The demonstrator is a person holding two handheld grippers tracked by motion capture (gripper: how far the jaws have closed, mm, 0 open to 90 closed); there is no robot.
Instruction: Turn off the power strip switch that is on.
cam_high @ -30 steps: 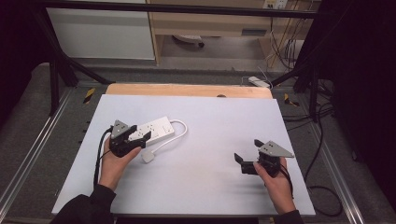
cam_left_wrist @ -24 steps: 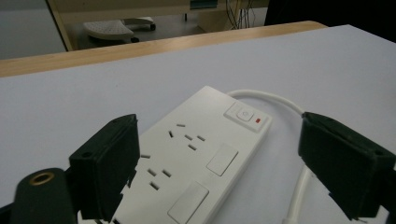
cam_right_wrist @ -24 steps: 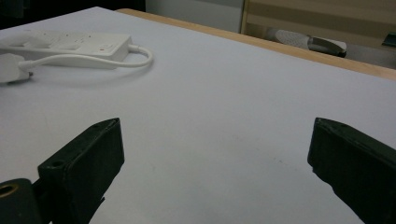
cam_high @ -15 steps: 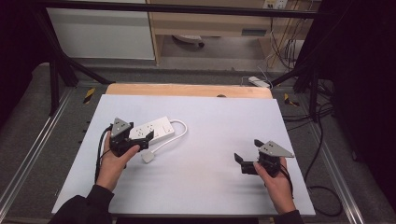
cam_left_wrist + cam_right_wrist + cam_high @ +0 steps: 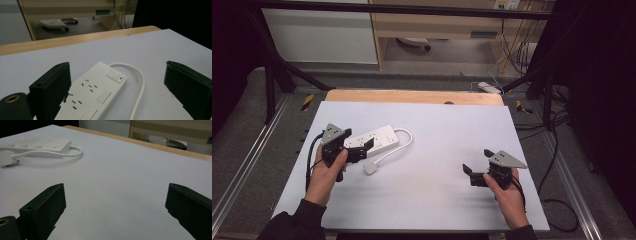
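while spread wide, left gripper (image 5: 117, 87) jaws straddle the power strip (image 5: 92, 92).

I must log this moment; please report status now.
Left tongs open, straddling power strip. Right tongs open, empty, apart over bare table. Plug loose beside strip.

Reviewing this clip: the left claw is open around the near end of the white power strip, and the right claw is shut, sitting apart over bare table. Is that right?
Not quite. The right claw is open, not shut: the right gripper view shows its two jaws spread wide over bare table. The rest holds: the left claw is open around the near end of the white power strip.
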